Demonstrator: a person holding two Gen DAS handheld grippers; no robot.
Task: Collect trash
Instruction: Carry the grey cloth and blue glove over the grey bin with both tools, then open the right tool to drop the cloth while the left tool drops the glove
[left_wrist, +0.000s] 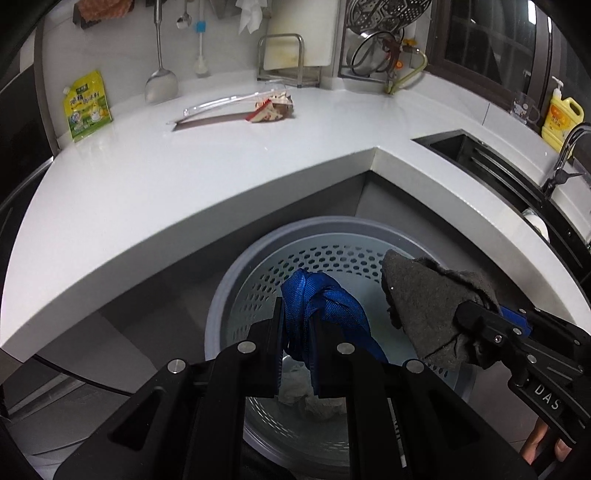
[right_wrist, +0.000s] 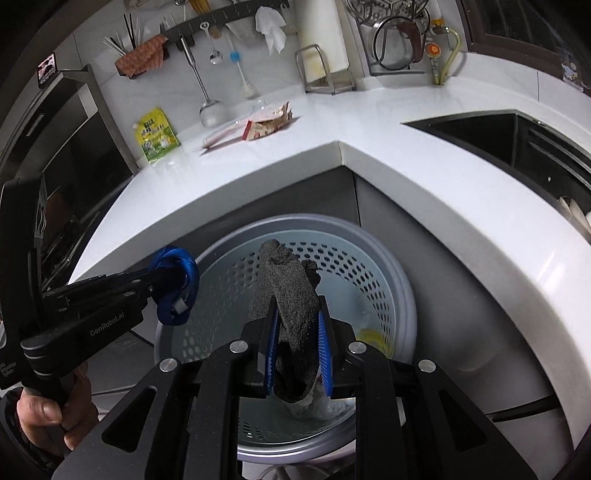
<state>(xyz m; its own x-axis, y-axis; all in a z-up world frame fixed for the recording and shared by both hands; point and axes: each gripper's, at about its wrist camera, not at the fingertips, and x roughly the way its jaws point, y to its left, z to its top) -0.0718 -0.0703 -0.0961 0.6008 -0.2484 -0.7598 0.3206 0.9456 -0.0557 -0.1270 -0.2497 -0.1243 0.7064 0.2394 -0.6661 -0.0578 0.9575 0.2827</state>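
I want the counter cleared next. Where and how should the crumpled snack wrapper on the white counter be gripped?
Grip the crumpled wrapper at its raised, bunched end, coming down from above and from the counter's front edge. That end stands off the surface, so jaws can close across it; the clear flat strip beside it lies too low to pinch.

A white L-shaped stone countertop (left_wrist: 207, 166) wrapped around the corner, and a green-and-yellow spouted refill pouch (left_wrist: 87, 106) leaned against the wall at its left end. A long-handled steel spatula (left_wrist: 160, 79) and a blue-collared bottle brush (left_wrist: 200, 48) hung on the wall, beside a white cutting board in a steel wire rack (left_wrist: 291, 55). On the right, a black sink (left_wrist: 476, 155) was set into the counter, with a yellow pump bottle of dish soap (left_wrist: 562, 114) standing behind it.
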